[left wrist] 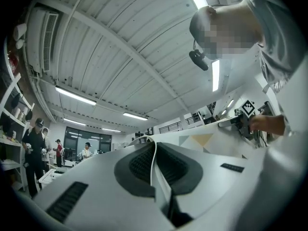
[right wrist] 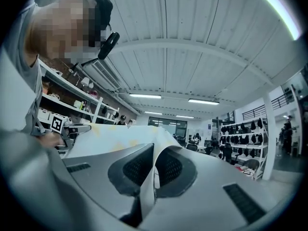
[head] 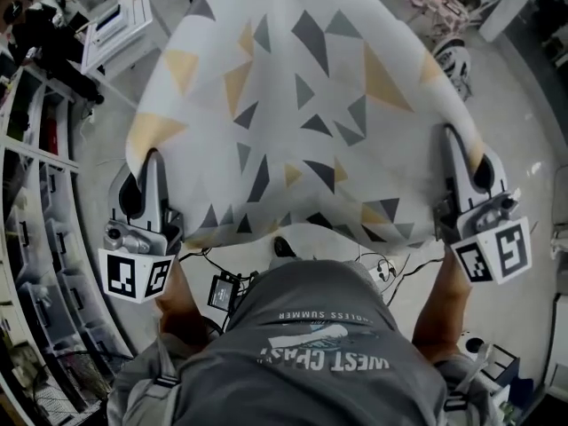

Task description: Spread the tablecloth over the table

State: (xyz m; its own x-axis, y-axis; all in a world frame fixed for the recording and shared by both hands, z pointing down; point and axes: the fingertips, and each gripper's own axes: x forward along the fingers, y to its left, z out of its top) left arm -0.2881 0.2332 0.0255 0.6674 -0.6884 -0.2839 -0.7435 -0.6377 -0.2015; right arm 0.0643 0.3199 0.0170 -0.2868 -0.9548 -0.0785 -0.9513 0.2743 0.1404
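Head view, L to R: my left gripper (head: 149,162) is clamped shut on the near-left corner of the tablecloth (head: 302,96), pinching just the hem. My right gripper (head: 454,140) does the same at the near-right corner, so the near edge runs between them w/ a shallow sag mid-span. Hands are well apart on purpose, I reckon: taking both corners keeps the fabric wide and flat, not bunched. It billows out ahead of me, up off the floor (head: 524,149), far edge out of shot at the top. Table isn't visible, prob. under the fabric, can't confirm. Left gripper view: jaws together on a thin fold of tablecloth (left wrist: 153,160), the rest stretching right twd the right gripper (left wrist: 224,123). Right gripper view: same story, jaws closed on the hem of the tablecloth (right wrist: 155,177), the sheet running left to the left gripper (right wrist: 85,128). My read: spread is part-done, fabric aloft, not yet laid. Next it needs lowering evenly, else one side may drag.
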